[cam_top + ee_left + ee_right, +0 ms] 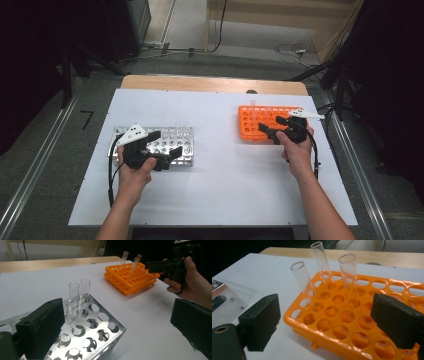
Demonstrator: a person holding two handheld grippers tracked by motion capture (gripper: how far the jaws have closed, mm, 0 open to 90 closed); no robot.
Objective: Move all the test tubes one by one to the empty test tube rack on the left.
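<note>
Glass tubes (322, 267) in orange rack (352, 340), beyond open right fingers (398, 320)

Metal rack (172, 145) left on table (220, 185), tubes (322, 263) in plastic rack (252, 122) right.

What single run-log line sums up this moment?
left gripper: open, over metal rack | right gripper: open, facing tubes in orange rack

Your orange rack (260, 122) lies flat on white sheet, well right of metal rack (172, 145); three clear glass tubes (348, 280) stand in its holes, open mouths up, leaning slightly. Your metal rack, shiny perforated steel, sits left of orange rack; two clear empty tubes (79, 293) stand upright side by side in its far holes.
</note>
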